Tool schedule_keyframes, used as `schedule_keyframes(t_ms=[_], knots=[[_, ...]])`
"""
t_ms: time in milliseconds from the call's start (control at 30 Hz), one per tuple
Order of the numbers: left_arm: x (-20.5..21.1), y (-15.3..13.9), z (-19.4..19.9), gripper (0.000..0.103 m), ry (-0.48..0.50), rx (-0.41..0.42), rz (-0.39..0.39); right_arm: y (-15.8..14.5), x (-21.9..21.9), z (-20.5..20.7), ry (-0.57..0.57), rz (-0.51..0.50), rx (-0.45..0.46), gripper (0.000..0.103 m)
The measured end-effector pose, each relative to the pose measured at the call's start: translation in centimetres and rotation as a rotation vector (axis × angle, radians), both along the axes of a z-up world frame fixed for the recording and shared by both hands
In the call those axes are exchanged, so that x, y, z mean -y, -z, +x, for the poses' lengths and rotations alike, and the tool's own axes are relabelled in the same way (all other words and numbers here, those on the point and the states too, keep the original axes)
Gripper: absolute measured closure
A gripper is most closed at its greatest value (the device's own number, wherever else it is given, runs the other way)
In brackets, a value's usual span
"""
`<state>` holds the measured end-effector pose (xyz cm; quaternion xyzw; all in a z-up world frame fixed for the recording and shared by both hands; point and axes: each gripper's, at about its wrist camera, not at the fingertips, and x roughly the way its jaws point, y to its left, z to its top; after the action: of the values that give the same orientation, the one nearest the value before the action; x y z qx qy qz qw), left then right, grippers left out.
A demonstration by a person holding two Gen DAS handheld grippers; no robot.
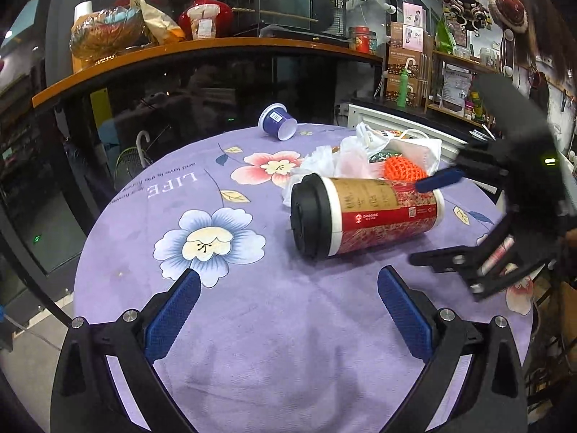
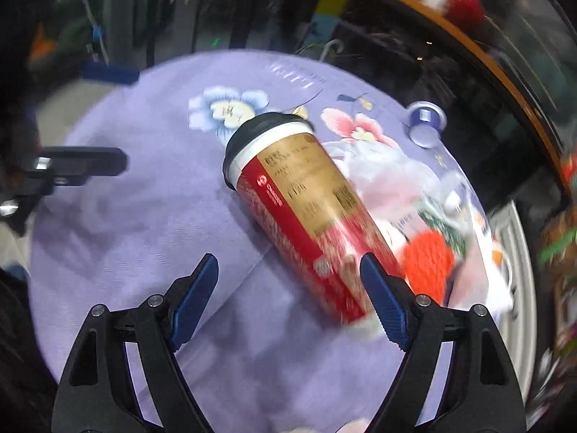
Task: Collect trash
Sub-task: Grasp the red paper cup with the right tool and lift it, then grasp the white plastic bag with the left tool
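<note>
purple flowered tabletop [image 1: 288, 361] holds a big red cup [image 1: 364, 214] on its side in the middle, near white trash bags [image 1: 346, 158]. left claw [image 1: 288, 310] and right claw [image 2: 288, 288] are both wide apart, holding nothing.

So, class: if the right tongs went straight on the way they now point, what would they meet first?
Probably the tall cup lying on its side. Its base end already sits just inside the open right tongs, near the right finger. Motion blur makes depth uncertain.
</note>
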<state>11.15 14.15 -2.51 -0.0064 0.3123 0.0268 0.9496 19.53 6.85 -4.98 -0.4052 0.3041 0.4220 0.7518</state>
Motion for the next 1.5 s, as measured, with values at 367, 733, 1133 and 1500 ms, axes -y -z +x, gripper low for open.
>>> schedule_keyframes(t_ms=[367, 733, 1133, 1500], knots=[[-1.1, 0.8, 0.2, 0.006, 0.043, -0.002, -0.061, 1.8, -5.9, 2.6, -0.098, -0.224, 0.141, 0.022], [-1.9, 1.9, 0.6, 0.006, 0.042, -0.019, -0.108, 4.1, -7.8, 2.9, -0.116, -0.283, 0.171, 0.021], [-3.1, 1.5, 0.8, 0.006, 0.010, -0.018, -0.184, -0.2, -3.2, 0.6, -0.020, -0.007, 0.186, 0.024], [-0.4, 1.0, 5.4, 0.006, 0.094, -0.062, -0.141, -4.1, 6.0, -0.3, 0.205, 0.289, 0.154, 0.025]])
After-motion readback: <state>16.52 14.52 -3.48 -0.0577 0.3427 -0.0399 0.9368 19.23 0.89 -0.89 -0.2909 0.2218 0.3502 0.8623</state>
